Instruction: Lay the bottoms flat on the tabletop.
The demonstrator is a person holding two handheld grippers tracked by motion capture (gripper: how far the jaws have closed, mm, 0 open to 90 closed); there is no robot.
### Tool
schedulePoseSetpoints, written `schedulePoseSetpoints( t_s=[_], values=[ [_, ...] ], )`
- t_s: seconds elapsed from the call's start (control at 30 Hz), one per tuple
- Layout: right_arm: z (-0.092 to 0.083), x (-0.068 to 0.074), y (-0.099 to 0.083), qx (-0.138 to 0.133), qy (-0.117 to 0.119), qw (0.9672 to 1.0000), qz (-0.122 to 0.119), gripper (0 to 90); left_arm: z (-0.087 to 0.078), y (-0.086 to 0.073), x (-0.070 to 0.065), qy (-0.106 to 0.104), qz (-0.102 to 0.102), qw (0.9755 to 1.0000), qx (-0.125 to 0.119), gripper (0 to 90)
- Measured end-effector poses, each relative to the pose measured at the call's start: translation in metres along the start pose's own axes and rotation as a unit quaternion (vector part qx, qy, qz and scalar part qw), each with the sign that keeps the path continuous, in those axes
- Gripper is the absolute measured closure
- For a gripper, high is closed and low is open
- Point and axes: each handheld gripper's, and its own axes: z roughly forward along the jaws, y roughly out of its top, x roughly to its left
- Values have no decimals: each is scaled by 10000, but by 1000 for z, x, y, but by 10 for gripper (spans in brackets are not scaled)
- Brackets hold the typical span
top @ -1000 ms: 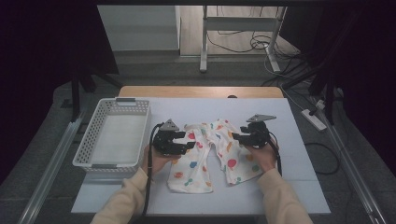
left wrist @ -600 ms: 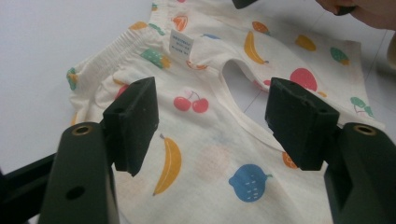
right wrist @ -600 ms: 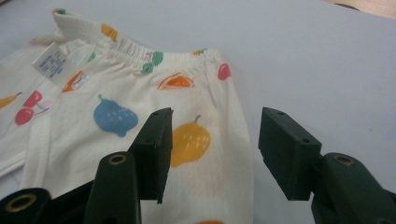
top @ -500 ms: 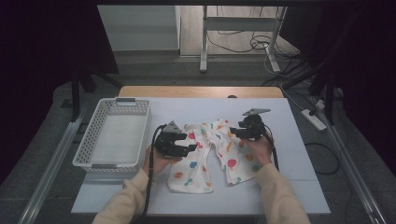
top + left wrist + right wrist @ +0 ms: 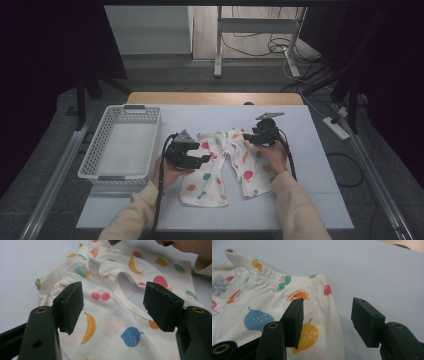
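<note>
Kids' pants point(image 5: 220, 165), cream w/ fruit print, lie flat on the desk point(image 5: 310, 165), roughly mid-desk, a bit toward the near edge. Waistband points to the far edge, both legs run toward the near edge and splay apart, bare desk showing between them. Elastic waistband is gathered; a small white label point(image 5: 94, 264) sits inside it, also seen at the left edge of the right gripper view.

Left gripper point(image 5: 192, 157) sits over the pants' left leg, near the waistband's left end, held by the person's left hand point(image 5: 167, 172). Its jaws stand apart and have just been opening; in the left gripper view the fabric w/ banana, cherry and blue fruit prints lies below and between them, pads not pressing it, no fold pinched.

Right gripper point(image 5: 252, 137) is at the waistband's right end, right hand point(image 5: 274, 156) behind it on the right leg. Jaws apart, nothing clamped. In the right gripper view one jaw hangs over the cloth's edge near an orange print, the other over bare desk beside the pants; the side seam runs between them. Can't tell if the tips touch the cloth.

White perforated basket point(image 5: 122, 150) stands at the desk's left edge, just left of the left gripper, apart from the pants. Cream sleeves come in from the near edge. Cables trail from both grippers back toward the person.
</note>
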Motion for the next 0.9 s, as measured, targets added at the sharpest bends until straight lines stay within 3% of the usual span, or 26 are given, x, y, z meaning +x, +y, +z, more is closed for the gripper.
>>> schedulePoseSetpoints(
  t_s=[0.23,0.47,0.53,0.6,0.7,0.9],
  values=[
    [9,-5,3,74,-20,10000,61,444,-1,0,0,28,-10,10000,7,317],
    [21,-2,6,114,-51,9999,-111,516,-3,0,1,54,-36,10000,-28,317],
    [24,0,6,220,-82,9996,-177,580,-3,-1,1,61,-33,10000,-25,318],
    [26,1,4,377,-183,9987,-304,704,-4,-1,2,69,-41,10000,-19,319],
    [24,0,4,393,-81,9988,-281,858,-4,-1,2,82,-56,9999,-21,319],
    [18,-9,1,436,-119,9989,-83,879,-6,-1,4,105,-62,9999,-34,318]
  ],
)
